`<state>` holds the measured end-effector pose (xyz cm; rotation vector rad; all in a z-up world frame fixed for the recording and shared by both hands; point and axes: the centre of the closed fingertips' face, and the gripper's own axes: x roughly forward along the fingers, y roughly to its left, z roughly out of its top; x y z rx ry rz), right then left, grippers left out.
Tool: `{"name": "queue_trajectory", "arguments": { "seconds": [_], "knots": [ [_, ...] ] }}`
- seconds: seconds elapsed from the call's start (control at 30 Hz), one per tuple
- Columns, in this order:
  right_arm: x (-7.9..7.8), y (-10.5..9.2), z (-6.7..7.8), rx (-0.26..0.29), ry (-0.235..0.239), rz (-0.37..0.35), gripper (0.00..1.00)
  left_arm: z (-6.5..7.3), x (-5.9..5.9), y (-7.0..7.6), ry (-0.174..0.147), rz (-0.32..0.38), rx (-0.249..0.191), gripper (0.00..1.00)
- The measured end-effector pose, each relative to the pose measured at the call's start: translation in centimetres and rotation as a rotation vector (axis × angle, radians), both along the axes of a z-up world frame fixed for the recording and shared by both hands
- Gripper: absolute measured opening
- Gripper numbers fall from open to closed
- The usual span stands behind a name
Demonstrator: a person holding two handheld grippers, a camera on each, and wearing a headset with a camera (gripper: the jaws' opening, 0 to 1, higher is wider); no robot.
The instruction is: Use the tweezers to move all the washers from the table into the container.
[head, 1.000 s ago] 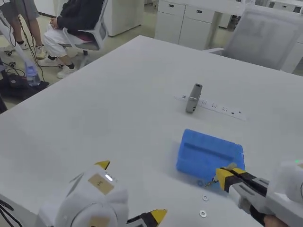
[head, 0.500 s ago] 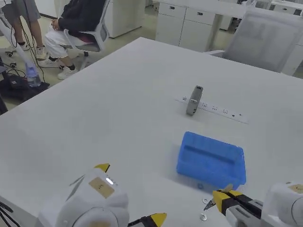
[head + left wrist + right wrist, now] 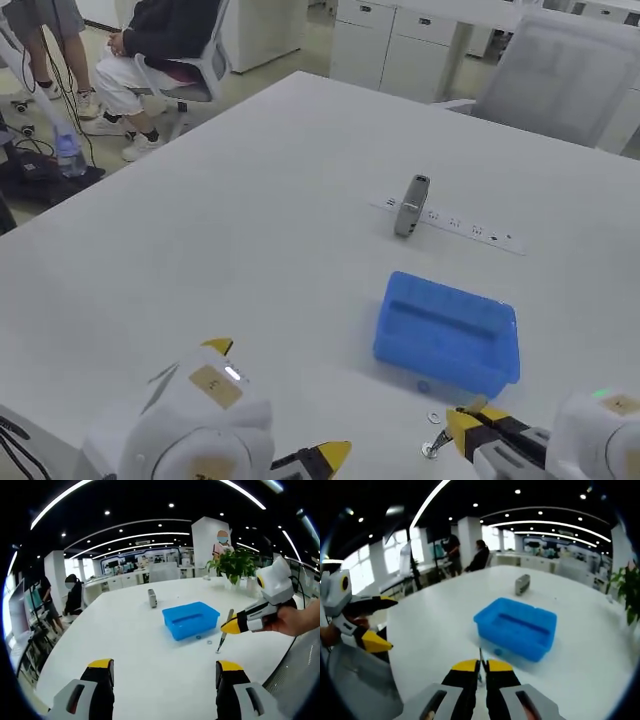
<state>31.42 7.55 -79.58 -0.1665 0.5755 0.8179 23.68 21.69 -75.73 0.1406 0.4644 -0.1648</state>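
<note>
Head view: we poise tweezers (image 3: 440,438), clamped in the right gripper (image 3: 460,422), over a washer (image 3: 428,453) — pinching comes next; the left gripper (image 3: 164,665) gapes empty.

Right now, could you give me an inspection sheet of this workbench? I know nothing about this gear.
Surface: white table, mostly bare.
Job's things: blue container, looks empty; two washers on the table beside it; tweezers tip down near them.
Clutter: power strip with a grey plug.
Grippers: left gripper fingers wide apart, holding nothing; right gripper fingers shut on the tweezers.
Cables: dark cables on the floor.
Surroundings: office; seated person, grey chair, bottle, plant.
</note>
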Motion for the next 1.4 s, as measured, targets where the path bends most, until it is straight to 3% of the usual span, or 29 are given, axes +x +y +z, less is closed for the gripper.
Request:
{"name": "queue_trajectory", "arguments": {
  "seconds": [0.3, 0.5, 0.6, 0.73, 0.87, 1.1, 1.27, 1.4],
  "knots": [
    [-0.7, 0.5, -0.1, -0.010, -0.034, 0.041, 0.01, 0.0, 0.0, 0.0, 0.002, 0.001, -0.002, 0.85],
    [-0.3, 0.3, -0.2, -0.036, -0.067, 0.045, 0.01, -0.1, 0.0, -0.1, 0.005, -0.003, -0.002, 0.85],
    [-0.2, 0.2, -0.2, 0.011, -0.012, 0.009, 0.01, -0.1, 0.0, 0.0, 0.004, -0.002, -0.003, 0.84],
    [-0.4, 0.2, -0.1, -0.024, -0.053, 0.038, 0.00, -0.1, 0.0, 0.0, 0.006, -0.002, 0.000, 0.84],
    [-0.5, 0.5, -0.1, -0.027, -0.040, 0.046, 0.00, -0.2, 0.0, -0.1, 0.011, -0.006, 0.002, 0.84],
    [-0.2, 0.6, -0.1, -0.089, -0.042, 0.082, 0.00, -0.3, -0.1, -0.2, 0.015, -0.011, 0.003, 0.84],
    [0.8, 0.6, 1.8, -0.031, -0.041, 0.061, 0.01, -0.3, 0.0, -0.2, 0.015, -0.010, 0.005, 0.84],
    [1.9, 0.9, 3.9, -0.005, -0.070, 0.060, 0.01, -0.1, 0.0, -0.1, 0.006, -0.004, -0.007, 0.84]
  ]
}}
